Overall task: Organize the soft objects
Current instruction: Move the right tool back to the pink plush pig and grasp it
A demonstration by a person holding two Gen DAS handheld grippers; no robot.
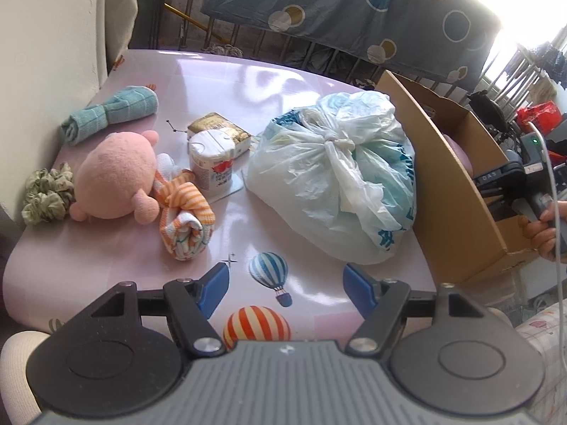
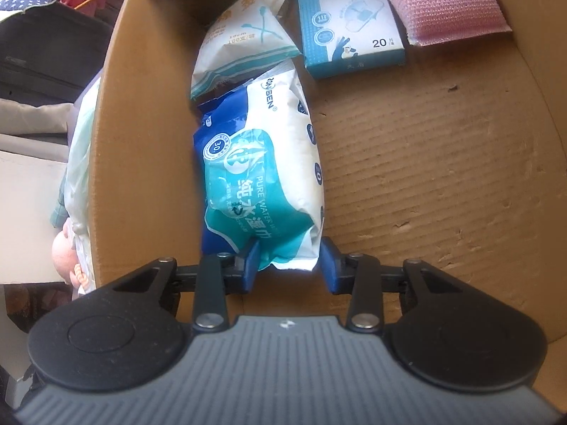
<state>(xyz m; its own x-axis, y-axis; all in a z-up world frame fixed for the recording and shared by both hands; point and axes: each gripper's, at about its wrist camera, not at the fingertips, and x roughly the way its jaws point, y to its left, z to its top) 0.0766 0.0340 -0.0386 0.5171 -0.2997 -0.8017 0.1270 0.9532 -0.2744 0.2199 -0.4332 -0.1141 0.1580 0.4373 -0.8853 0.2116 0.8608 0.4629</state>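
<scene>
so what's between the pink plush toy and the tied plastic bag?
In the left wrist view: a white cylindrical tub and an orange striped rolled cloth lie between pink plush toy and tied plastic bag.

The tabletop [image 1: 219, 81] is covered in glossy pink sheeting printed with balloons, smooth enough to mirror the light. On it lie a fuzzy pink plush [image 1: 117, 177], a ribbed teal cloth [image 1: 110, 113], a striped knit cloth [image 1: 186, 219] and a crinkled fabric scrunchie [image 1: 48, 196]. The bag [image 1: 333, 180] is thin, wrinkled, translucent plastic. The box [image 2: 443, 163] is matt brown corrugated cardboard, its floor ridged and scuffed. Inside, the wipes pack [image 2: 262, 177] is shiny plastic film, the carton [image 2: 349, 17] smooth printed card, the pink pad [image 2: 446, 0] a coarse mesh weave.
</scene>
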